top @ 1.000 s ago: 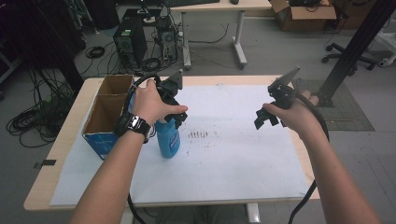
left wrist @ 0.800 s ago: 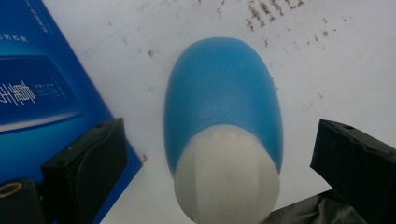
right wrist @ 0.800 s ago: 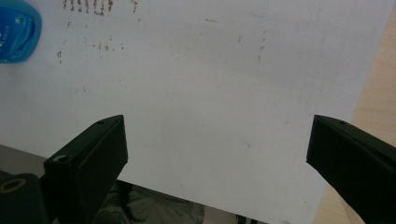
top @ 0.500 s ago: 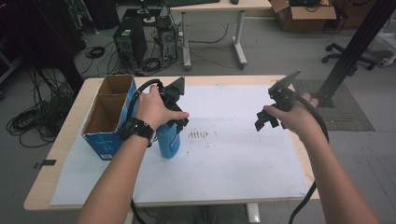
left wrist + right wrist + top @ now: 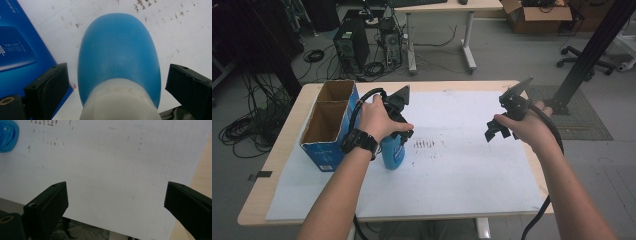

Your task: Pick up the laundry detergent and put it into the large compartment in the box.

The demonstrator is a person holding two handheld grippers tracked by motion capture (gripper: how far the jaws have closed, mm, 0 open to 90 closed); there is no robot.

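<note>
A blue bottle (image 5: 393, 154) with a white neck stands upright on the white paper sheet (image 5: 452, 175), just right of the box. My left gripper (image 5: 401, 134) sits over its top, held from above by the person's left hand. In the left gripper view the bottle (image 5: 118, 57) lies between the jaws of the left gripper (image 5: 117, 68), which stand wide on either side with gaps to the bottle. My right gripper (image 5: 496, 131) hovers open over the right part of the sheet. The right gripper (image 5: 117, 185) has nothing between its fingers, and the bottle (image 5: 7, 135) shows at far left.
An open blue cardboard box (image 5: 328, 127) with two compartments stands at the table's left, close to the bottle. Dark smudges (image 5: 426, 145) mark the paper's middle. The wooden table edge (image 5: 532, 165) borders the sheet at right. Computers and cables lie on the floor behind.
The left hand and its gripper have shifted only slightly over the bottle. The bottle and the right gripper stay where they were.
</note>
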